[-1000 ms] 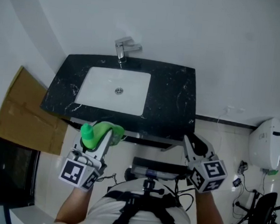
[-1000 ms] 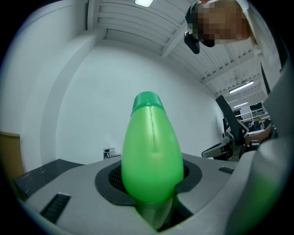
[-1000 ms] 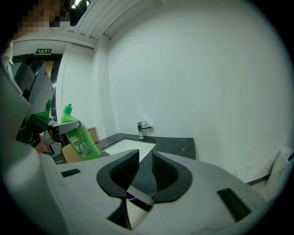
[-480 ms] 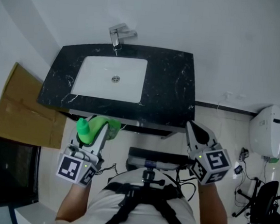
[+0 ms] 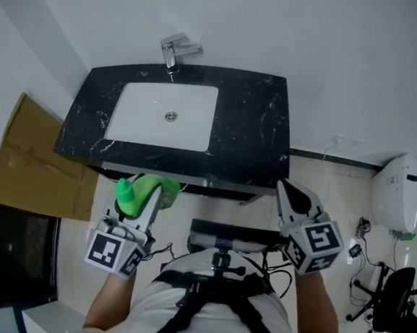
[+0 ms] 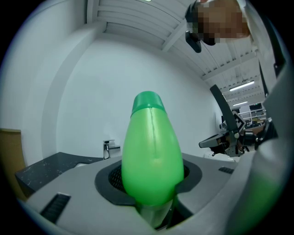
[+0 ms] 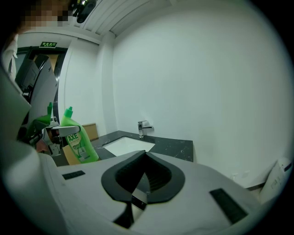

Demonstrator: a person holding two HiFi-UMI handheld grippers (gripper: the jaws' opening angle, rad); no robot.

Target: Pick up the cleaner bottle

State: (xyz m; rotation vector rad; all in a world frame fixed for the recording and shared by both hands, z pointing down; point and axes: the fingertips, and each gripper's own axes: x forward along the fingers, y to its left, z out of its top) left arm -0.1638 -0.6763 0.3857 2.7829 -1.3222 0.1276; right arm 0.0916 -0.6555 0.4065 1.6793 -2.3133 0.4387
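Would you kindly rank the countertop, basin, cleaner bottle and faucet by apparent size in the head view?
countertop
basin
cleaner bottle
faucet
The bottle is nearer the camera, so its place is unsure.

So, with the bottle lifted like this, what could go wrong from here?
1. The cleaner bottle is gripped by the left gripper alone, on its smooth rounded body, so it might slip out.
2. It hangs in front of the sink counter, over the floor, so a slip would likely mean a drop. The right gripper is shut and apart, giving no support.
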